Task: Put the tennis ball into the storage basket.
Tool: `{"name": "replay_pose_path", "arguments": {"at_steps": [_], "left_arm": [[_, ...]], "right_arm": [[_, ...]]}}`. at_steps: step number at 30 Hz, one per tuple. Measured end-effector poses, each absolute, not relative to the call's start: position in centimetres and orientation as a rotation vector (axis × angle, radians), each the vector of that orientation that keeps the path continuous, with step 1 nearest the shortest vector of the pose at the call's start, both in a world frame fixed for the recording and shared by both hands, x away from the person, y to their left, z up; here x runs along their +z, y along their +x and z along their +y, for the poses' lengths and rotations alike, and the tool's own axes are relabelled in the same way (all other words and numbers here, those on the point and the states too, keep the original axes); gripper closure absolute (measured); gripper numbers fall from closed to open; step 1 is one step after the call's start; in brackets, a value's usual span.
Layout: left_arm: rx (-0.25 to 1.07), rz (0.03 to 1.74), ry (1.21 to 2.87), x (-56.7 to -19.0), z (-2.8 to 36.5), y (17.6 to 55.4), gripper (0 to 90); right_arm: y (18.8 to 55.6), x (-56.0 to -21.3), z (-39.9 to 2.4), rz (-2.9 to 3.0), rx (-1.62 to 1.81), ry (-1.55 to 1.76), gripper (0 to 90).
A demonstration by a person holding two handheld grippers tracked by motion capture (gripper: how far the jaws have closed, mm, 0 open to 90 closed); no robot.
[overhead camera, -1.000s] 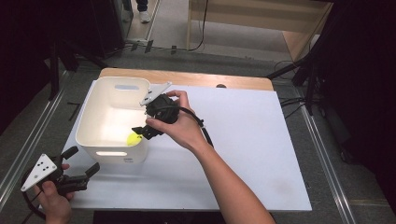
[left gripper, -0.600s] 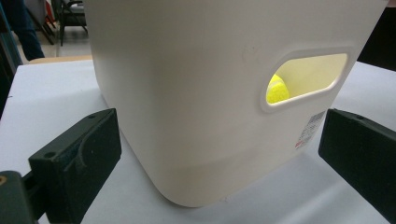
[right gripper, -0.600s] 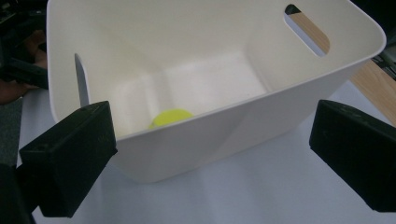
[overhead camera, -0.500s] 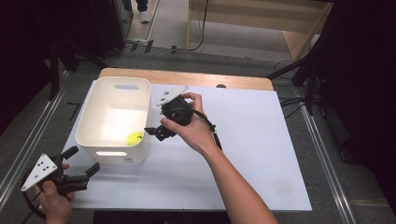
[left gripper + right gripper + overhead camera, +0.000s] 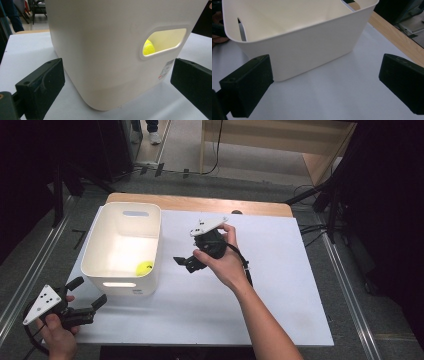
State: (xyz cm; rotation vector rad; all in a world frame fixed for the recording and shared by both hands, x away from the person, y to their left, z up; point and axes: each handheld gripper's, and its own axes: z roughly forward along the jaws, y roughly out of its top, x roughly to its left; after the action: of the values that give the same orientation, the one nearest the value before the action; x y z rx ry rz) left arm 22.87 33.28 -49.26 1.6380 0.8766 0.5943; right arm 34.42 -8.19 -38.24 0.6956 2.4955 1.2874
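A white plastic bin (image 5: 159, 240) stands on the left of the white table sheet, and a yellow ball (image 5: 145, 268) lies on its floor near the front right corner. My right gripper (image 5: 184, 263) hovers just right of the bin, pointing at its side wall (image 5: 307, 50). Its jaws have just been opening and stand open with nothing between them (image 5: 324, 80). My left gripper (image 5: 89, 292) rests open at the table's front left, facing the bin's front wall (image 5: 100, 50). The ball (image 5: 148, 47) shows through the handle slot.
The white sheet (image 5: 280, 285) stretches bare right of the bin and in front of it. A wooden table edge (image 5: 200, 204) runs along the back. Metal rails flank the table, and cables lie on the floor at the right.
My right gripper has drawn back from over the bin to the right and its jaws have widened. The ball lies where it was in the bin. The left gripper has kept still.
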Motion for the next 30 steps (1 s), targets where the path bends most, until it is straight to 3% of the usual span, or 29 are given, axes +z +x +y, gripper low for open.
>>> {"name": "replay_pose_path", "arguments": {"at_steps": [30], "left_arm": [[0.596,0.877,1.636,-49.3,33.2,22.9,0.0]], "right_arm": [[31.9,-41.1,-15.8,2.367,1.339,0.853,0.0]]}}
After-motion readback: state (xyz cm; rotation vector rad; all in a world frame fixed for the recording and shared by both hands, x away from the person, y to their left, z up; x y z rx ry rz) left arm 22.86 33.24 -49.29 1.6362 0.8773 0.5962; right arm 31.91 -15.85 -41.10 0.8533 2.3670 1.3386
